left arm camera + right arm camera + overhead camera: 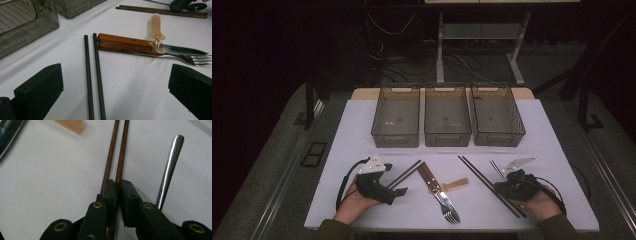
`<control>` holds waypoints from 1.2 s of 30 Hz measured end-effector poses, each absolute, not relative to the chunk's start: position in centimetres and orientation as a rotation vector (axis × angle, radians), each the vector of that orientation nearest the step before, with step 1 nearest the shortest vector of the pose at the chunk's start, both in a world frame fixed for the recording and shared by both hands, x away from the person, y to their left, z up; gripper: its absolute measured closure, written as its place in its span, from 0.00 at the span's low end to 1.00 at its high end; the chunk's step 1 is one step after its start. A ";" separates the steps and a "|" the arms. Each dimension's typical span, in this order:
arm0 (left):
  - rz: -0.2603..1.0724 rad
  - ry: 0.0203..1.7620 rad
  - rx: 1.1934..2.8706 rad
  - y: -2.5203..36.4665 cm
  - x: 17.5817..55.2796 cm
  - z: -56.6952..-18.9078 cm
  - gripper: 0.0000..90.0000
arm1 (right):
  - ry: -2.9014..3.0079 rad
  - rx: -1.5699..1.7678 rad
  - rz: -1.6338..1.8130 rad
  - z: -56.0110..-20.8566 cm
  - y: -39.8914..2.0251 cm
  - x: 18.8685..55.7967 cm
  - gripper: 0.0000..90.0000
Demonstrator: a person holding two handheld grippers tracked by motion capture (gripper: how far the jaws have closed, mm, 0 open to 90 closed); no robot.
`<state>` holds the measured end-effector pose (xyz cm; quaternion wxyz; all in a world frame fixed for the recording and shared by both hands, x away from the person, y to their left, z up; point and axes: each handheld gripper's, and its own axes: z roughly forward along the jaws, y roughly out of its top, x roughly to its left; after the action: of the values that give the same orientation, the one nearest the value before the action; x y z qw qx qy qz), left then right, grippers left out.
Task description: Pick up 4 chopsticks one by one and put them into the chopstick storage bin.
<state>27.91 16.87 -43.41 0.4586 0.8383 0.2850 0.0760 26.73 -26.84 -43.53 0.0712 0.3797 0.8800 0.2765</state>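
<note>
Brown chopsticks point(120, 157) sit pinched in the low, level right gripper point(117, 192); left gripper point(112, 87) rests wide.

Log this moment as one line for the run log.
right gripper: shut on one brown chopstick | left gripper: open over black chopsticks | three bins: empty

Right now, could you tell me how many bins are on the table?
3, side by side along the far edge: the left bin, the middle bin and the right bin.
</note>
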 end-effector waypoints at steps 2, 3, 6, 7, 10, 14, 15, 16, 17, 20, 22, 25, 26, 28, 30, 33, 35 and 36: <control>0.187 0.703 2.066 16.9 27.9 -43.4 0.00 | 2.645 1.141 0.827 -43.5 -26.8 26.7 0.92; 0.187 0.702 2.067 16.9 27.9 -43.4 0.00 | 2.641 1.143 0.823 -43.5 -26.8 26.7 0.92; 0.187 0.701 2.070 16.8 27.9 -43.4 0.00 | 2.637 1.137 0.808 -43.6 -26.6 26.6 0.92; 0.187 0.702 2.071 16.8 27.9 -43.5 0.00 | 2.633 1.138 0.805 -43.6 -26.5 26.5 0.92; 0.188 0.700 2.074 16.8 27.9 -43.5 0.00 | 2.620 1.159 0.795 -43.6 -26.4 26.4 0.93; 0.188 0.701 2.077 16.7 27.9 -43.5 0.00 | 2.605 1.200 0.790 -43.5 -26.3 26.5 0.94; 0.188 0.701 2.077 16.7 27.9 -43.5 0.00 | 2.602 1.204 0.791 -43.5 -26.3 26.5 0.94; 0.188 0.700 2.078 16.7 27.9 -43.5 0.00 | 2.601 1.218 0.791 -43.5 -26.3 26.5 0.94; 0.189 0.700 2.078 16.7 27.9 -43.5 0.00 | 2.599 1.227 0.791 -43.5 -26.3 26.5 0.95; 0.190 0.701 2.075 16.8 27.9 -43.5 0.00 | 2.594 1.245 0.792 -43.5 -26.3 26.5 0.95; 0.190 0.698 2.077 16.8 27.9 -43.5 0.00 | 2.592 1.259 0.799 -43.5 -26.4 26.6 0.95; 0.190 0.698 2.078 16.7 27.9 -43.5 0.00 | 2.590 1.265 0.804 -43.5 -26.4 26.6 0.95; 0.190 0.697 2.078 16.8 27.9 -43.5 0.00 | 2.589 1.268 0.809 -43.5 -26.4 26.6 0.95; 0.190 0.698 2.076 16.8 27.9 -43.5 0.00 | 2.586 1.272 0.818 -43.4 -26.5 26.6 0.95; 0.190 0.696 2.078 16.8 27.9 -43.5 0.00 | 2.580 1.274 0.847 -43.2 -26.6 26.7 0.95; 0.190 0.695 2.081 16.8 28.0 -43.5 0.00 | 2.566 1.281 0.880 -42.9 -26.6 26.8 0.95; 0.190 0.695 2.081 16.8 28.0 -43.5 0.00 | 2.571 1.285 0.899 -42.8 -26.5 26.9 0.95; 0.189 0.699 2.078 16.8 27.9 -43.5 0.00 | 2.569 1.284 0.906 -42.8 -26.3 26.9 0.95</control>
<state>27.95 16.81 -43.49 0.4536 0.8416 0.2831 0.0765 26.94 -26.33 -42.80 0.0651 0.4256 0.8512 0.3002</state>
